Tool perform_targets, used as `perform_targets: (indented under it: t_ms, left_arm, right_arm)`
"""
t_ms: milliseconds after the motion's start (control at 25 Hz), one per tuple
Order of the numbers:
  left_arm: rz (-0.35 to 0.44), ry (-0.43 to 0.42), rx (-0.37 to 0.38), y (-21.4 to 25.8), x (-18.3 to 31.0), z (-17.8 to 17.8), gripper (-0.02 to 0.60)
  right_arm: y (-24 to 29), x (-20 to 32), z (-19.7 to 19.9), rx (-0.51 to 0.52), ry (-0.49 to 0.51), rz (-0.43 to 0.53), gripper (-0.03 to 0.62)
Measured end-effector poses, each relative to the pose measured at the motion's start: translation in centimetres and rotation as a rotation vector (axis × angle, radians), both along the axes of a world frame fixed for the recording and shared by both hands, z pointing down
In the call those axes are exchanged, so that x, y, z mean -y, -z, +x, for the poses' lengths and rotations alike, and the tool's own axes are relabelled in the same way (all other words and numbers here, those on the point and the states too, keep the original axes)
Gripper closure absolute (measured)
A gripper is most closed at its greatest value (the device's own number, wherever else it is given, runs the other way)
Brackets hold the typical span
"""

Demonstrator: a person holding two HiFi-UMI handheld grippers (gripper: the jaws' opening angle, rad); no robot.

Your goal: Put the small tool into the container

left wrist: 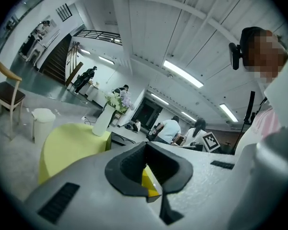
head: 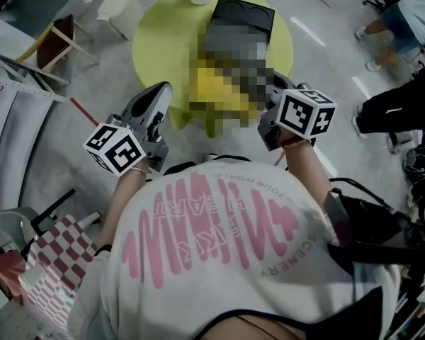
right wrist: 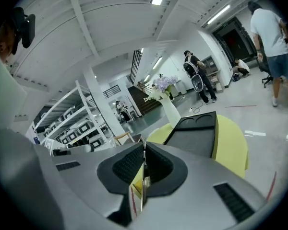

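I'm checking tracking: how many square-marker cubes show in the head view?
2. One marker cube rides the left gripper, lower left of the yellow table; the other rides the right gripper, by the table's right edge. None appears hidden.

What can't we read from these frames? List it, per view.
- Small tool: not identifiable in any view. In the head view a mosaic patch covers the middle of the table.
- Black container: near end under that patch, contents not visible.
- Yellow thing: left gripper view shows only a sliver past the jaws, so it cannot be identified.
- Right gripper: in the head view its marker cube hides the tips.
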State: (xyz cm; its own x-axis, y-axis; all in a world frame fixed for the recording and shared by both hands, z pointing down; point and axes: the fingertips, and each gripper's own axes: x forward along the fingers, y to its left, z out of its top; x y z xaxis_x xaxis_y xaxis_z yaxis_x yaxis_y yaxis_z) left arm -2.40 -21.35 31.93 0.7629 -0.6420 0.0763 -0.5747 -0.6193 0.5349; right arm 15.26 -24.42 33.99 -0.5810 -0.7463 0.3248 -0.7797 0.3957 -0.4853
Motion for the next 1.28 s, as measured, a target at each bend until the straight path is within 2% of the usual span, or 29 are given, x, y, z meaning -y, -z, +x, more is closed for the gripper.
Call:
perform_targets:
  t_ms: [320, 760, 1280]
  left_arm:
    - [-0.054, 0.026, 0.044, -3.1, 2.2, 1.1, 0.574]
    - [-0.083, 0.064, 0.091, -4.4, 4.1, 1.5, 0.574]
    - [-0.153, 0.104, 0.082, -6.1, 3.4, -0.3, 0.574]
  right_arm:
    - [-4.4, 3.3, 0.4, -0.017, 0.037, -0.076, 0.576]
    - [-8.1, 5.3, 0.0, -0.026, 0.074, -0.142, 0.576]
    - [-11.1, 5.4, -1.8, -0.009, 0.101, -0.205, 0.576]
